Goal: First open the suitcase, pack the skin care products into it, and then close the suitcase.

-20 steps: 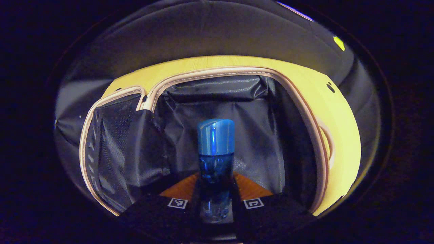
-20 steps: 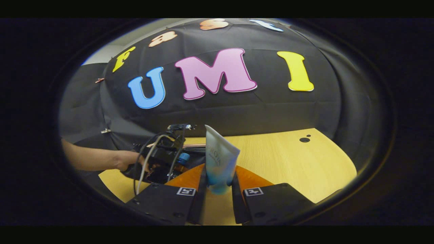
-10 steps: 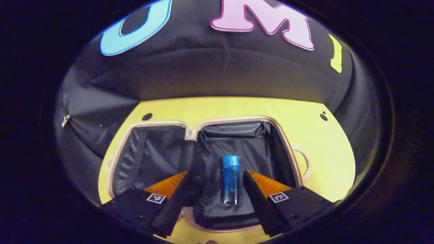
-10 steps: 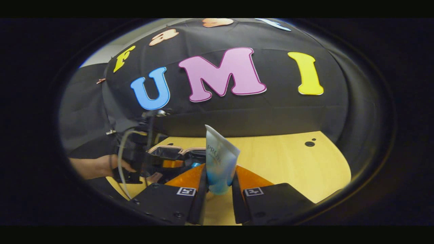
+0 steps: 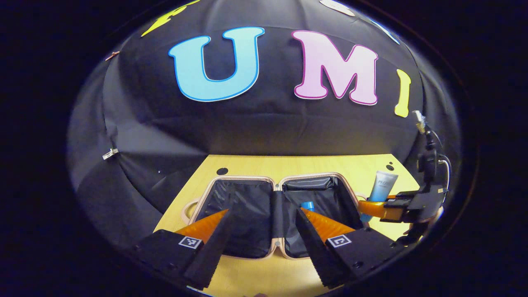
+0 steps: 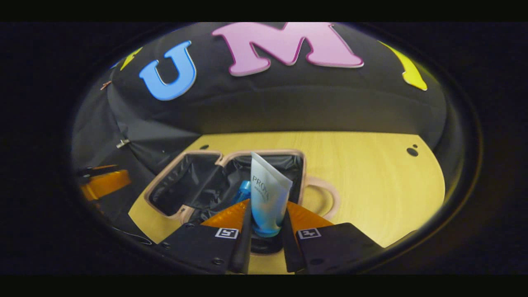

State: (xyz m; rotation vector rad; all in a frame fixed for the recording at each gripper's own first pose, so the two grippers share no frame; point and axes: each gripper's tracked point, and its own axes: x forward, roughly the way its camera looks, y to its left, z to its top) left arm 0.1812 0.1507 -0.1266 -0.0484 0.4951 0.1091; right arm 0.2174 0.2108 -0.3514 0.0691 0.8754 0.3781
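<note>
suitcase: the small pale-pink-rimmed suitcase with black fabric lining (image 5: 251,214) lies open and flat on the yellow wooden table (image 5: 288,165), both halves showing; the opening step looks done.
blue bottle: a blue clear-plastic bottle with a blue cap (image 5: 307,205) lies inside the right half of the suitcase, by my reading already packed; in the right gripper view (image 6: 243,193) it peeps from behind the tube.
tube: a white-to-blue squeeze tube with a flat crimped end (image 6: 266,198) stands upright, cap down, above the suitcase's right half, not yet laid in.
right gripper (image 6: 266,235): its two fingers pinch the tube low on the body; from the left gripper view (image 5: 373,208) it hangs at the suitcase's right edge.
left gripper (image 5: 262,243): jaws spread wide, holding nothing, over the near edge of the suitcase.
left to do: lay the tube in, then close the suitcase.
hard to make out: most of the bottle is hidden by a finger or by the tube; whether other products wait off to the side cannot be told; the closure is too small to judge.
</note>
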